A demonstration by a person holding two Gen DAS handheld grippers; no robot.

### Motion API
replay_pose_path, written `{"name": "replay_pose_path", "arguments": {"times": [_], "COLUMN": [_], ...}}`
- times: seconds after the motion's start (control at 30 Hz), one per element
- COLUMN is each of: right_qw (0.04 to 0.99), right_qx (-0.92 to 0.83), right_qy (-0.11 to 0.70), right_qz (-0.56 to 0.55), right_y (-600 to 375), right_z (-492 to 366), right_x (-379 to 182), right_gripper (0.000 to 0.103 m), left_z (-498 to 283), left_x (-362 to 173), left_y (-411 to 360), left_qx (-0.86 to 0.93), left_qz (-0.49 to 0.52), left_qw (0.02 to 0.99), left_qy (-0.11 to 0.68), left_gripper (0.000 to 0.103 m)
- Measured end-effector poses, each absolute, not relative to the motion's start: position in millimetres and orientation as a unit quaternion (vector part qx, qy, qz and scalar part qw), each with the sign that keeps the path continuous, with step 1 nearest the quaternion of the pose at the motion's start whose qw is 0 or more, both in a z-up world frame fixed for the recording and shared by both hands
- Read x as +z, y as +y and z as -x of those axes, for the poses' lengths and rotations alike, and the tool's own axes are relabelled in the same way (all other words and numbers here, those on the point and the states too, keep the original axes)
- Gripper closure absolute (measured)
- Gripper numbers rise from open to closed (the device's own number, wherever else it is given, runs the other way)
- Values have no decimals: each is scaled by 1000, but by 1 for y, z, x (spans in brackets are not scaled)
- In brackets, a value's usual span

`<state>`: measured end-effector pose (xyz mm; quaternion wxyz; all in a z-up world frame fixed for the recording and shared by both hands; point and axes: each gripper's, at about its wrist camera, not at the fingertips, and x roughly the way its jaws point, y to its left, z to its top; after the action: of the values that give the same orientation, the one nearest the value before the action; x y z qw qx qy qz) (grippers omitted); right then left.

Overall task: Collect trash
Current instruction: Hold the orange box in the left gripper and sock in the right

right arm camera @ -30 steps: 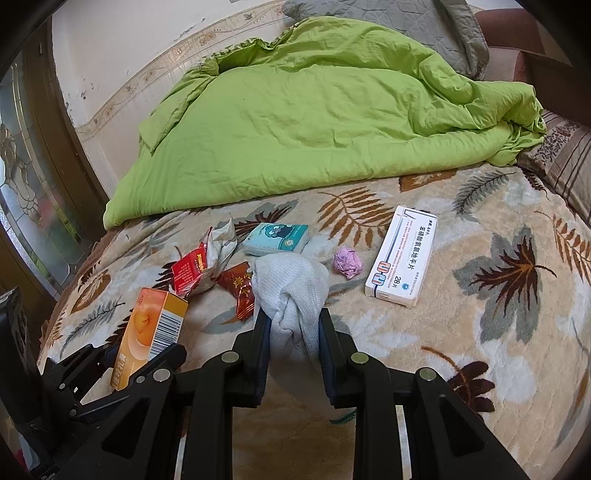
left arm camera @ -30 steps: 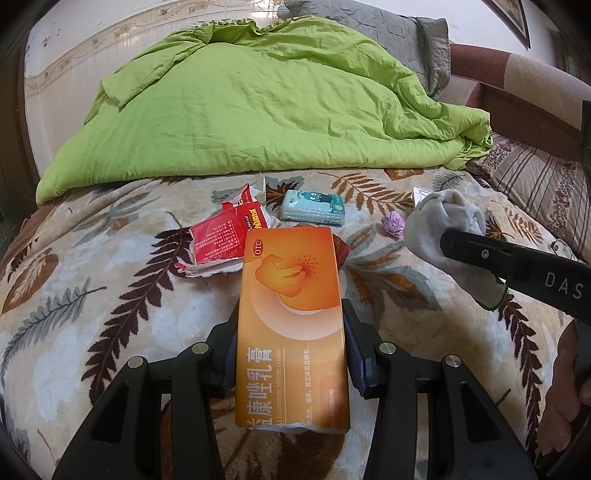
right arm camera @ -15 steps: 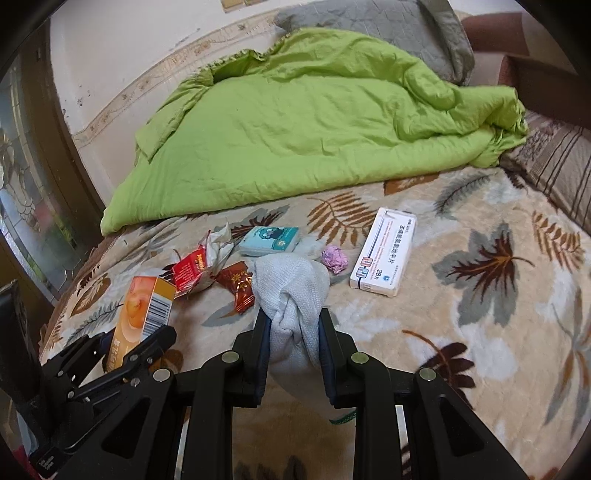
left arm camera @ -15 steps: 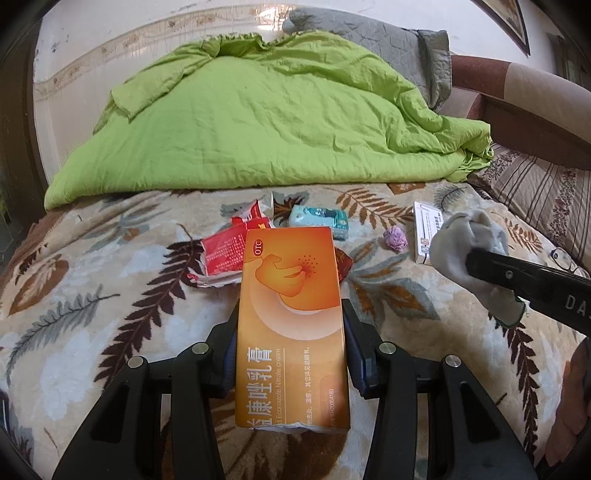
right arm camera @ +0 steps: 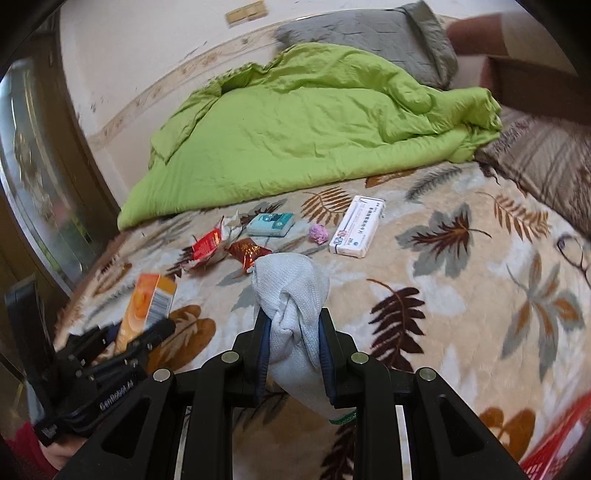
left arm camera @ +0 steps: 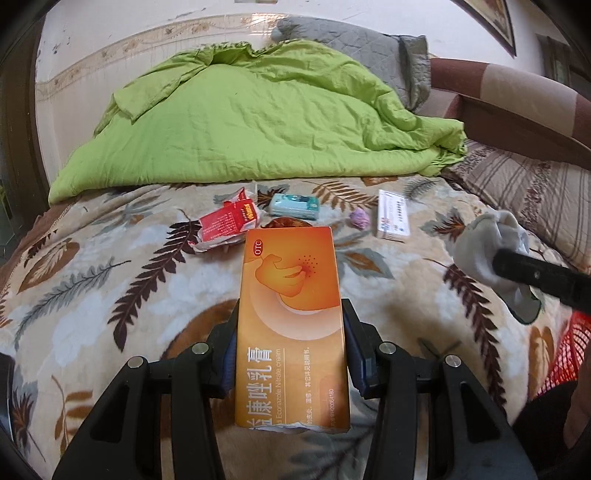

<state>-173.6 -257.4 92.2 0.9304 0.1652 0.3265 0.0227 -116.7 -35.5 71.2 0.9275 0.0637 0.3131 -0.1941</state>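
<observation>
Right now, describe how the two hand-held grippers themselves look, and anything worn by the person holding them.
Both are matte black plastic with angular, open-framed finger arms carrying round silver bolt heads. The left hand-held gripper and the right hand-held gripper have dark blue pads lining the inner faces. White lettering reading "GenRobot.AI" marks the left one's body. A red sleeve shows behind it. No cables are visible.

Bed (left arm camera: 92,295) under leaf-print blanket, beige with brown and grey leaves. Crumpled green duvet (left arm camera: 258,122) heaped at far side, grey quilted pillow (left arm camera: 354,40) behind it. White wall (left arm camera: 147,33) with scuffed patterned border. Patterned glass door (right arm camera: 33,166) at left. Daylight.
</observation>
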Motion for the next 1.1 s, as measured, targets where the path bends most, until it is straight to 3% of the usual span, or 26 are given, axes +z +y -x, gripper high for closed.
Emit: {"name": "replay_pose_path", "arguments": {"times": [1.1], "right_qw": [927], "right_qx": [19], "right_qy": [338], "right_qz": [-162], "right_y": [-254], "right_z": [164], "right_x": [87], "right_gripper": [77], "left_z": [114], "left_x": [58], "left_y": [-38], "left_qx": [-200], "left_qz": [-65], "left_qw": [922], "left_qy": [325], "left_gripper": [57]}}
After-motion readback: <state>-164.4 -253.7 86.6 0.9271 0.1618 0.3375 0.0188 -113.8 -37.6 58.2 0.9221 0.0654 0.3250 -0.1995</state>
